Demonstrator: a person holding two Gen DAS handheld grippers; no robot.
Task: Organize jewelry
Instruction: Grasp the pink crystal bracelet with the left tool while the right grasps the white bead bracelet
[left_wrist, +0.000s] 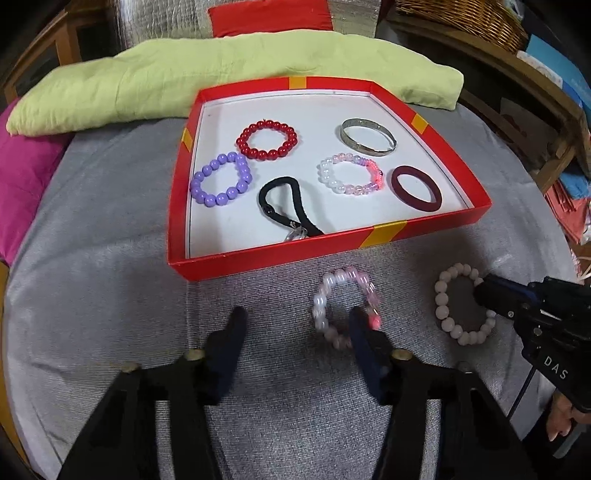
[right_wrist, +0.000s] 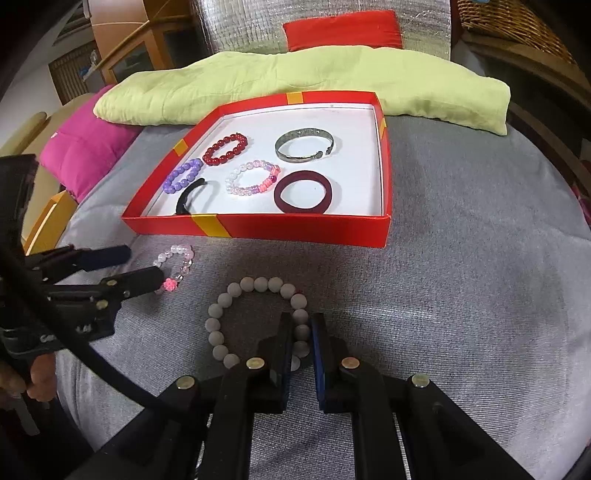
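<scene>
A red box (left_wrist: 280, 258) (right_wrist: 295, 229) with a white floor holds red, purple and pink-white bead bracelets, a silver bangle, a maroon band and a black band. A pink-white bead bracelet (left_wrist: 332, 291) (right_wrist: 177, 258) lies on the grey cloth before the box. My left gripper (left_wrist: 299, 325) (right_wrist: 144, 264) is open, its right finger inside that bracelet. A pale beige bead bracelet (left_wrist: 454, 325) (right_wrist: 236, 299) lies to the right. My right gripper (right_wrist: 303, 325) (left_wrist: 484, 290) is shut on its right side.
A green folded cloth (left_wrist: 184, 85) lies behind the box, a magenta cushion (right_wrist: 85, 151) at the left, a red cushion (right_wrist: 343, 29) at the back. A wicker basket (left_wrist: 472, 22) stands at the far right. Grey cloth (right_wrist: 480, 277) stretches right of the box.
</scene>
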